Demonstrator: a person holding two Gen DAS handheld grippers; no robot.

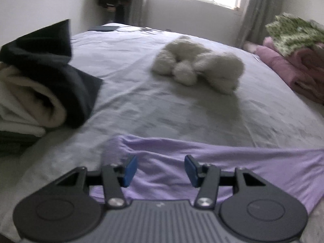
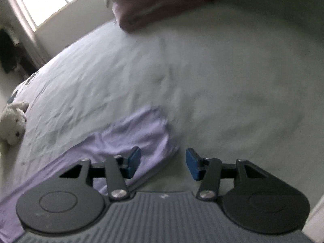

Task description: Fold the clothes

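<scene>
Your left gripper hangs over the lilac garment, jaws parted about halfway, with cloth below the gap but nothing pinched. Your right gripper is also parted and empty; its left pad sits over the garment's rounded end, while its right pad is over bare sheet.

The garment lies flat across the near edge of the bed, stretching from one gripper to the other. Treat it as thin, light and limp (it will likely sag and bunch rather than hold shape). Take hold at a hem or corner, pinching a single raised edge, since flat cloth may slip between the pads.

Farther on, a cream plush toy rests mid-bed, well clear of the garment. A stack of folded dark and cream clothes sits at the left, and pink bedding at the far right.
</scene>
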